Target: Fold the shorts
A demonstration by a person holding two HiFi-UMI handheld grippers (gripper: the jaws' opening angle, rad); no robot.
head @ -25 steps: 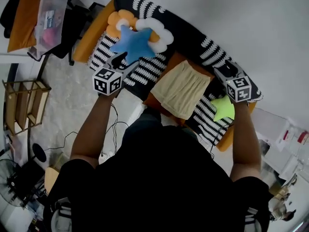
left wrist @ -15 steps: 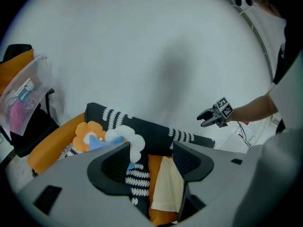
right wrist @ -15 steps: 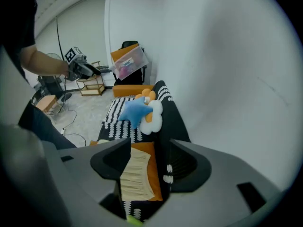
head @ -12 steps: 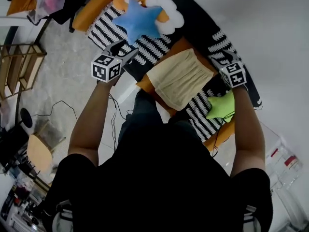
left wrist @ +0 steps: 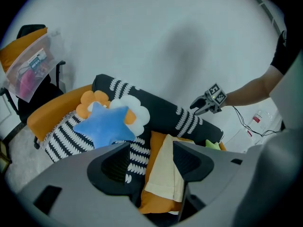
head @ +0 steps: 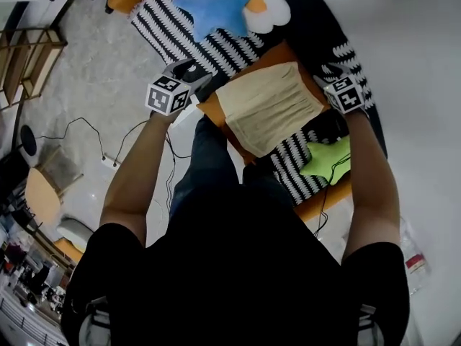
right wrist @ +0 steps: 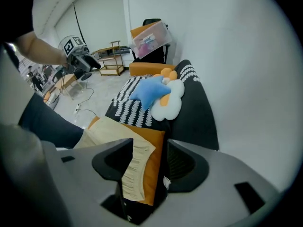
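Cream shorts (head: 270, 107) lie flat on an orange cushion (head: 210, 110) on the black-and-white striped sofa (head: 209, 45). My left gripper (head: 193, 76) hangs open at the cushion's left corner. In the left gripper view the shorts (left wrist: 166, 171) and the cushion (left wrist: 156, 201) show past its jaws (left wrist: 151, 148). My right gripper (head: 323, 83) hovers at the shorts' right edge. Its jaws (right wrist: 149, 145) have just been closing but stand apart, with the shorts' gathered waistband (right wrist: 134, 171) showing in the gap below and the pads not touching it.
A blue star pillow (head: 216, 4) and a white flower cushion (head: 272, 7) lie further back on the sofa. A green star pillow (head: 325, 158) sits near the right arm. Cables (head: 108, 161) run over the floor at the left beside a wooden rack (head: 29, 56).
Both grippers have come down towards the shorts, one to each side. The sofa and pillows have slid up in the head view.
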